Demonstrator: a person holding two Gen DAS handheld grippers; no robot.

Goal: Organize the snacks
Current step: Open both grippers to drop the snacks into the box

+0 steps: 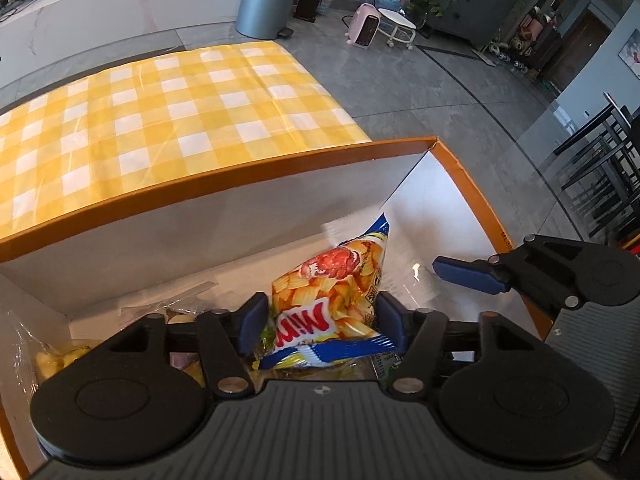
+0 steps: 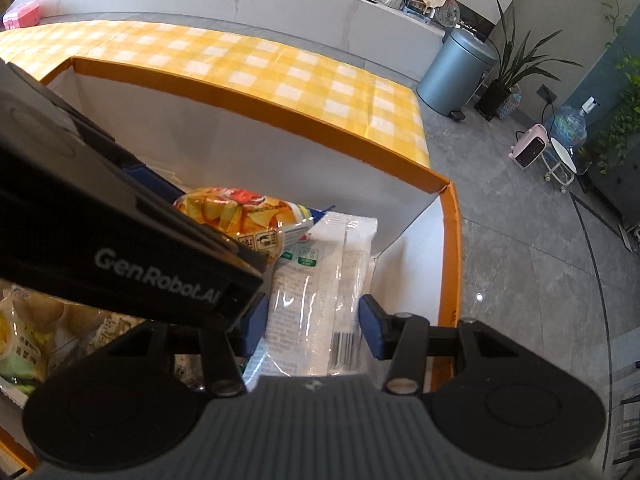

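Inspection of the box, left to right. At the left end of the orange-rimmed box (image 1: 200, 184), several wrapped snacks (image 1: 52, 360) already lie on the bottom, so I judge the sorting well under way. How many items remain outside I cannot tell; the yellow checked tablecloth (image 1: 160, 120) beyond the far wall shows bare. Moving right, the left gripper (image 1: 322, 320) stands inside the box with its jaws spread. The chip bag (image 1: 332, 296) sits between its pads, leaning toward the far right corner, and looks set down, not pinched. Further right, the right gripper (image 2: 314, 324) has its pads against both long edges of the white packet (image 2: 320, 280). I read this as a pinch on it. The packet's far end is tucked under the chip bag, near the far right corner. Remaining work, in my judgement: release the packet and draw both tools out. Room is tight. The two grippers are just beside each other, the left one's body crossing over the right one's left finger. The right wall of the box is just beside the right pad. Directly beyond that wall I see grey floor (image 2: 520, 260), so the box stands at the table's right edge and a sideways knock could push it off. Straight up is the open way out.
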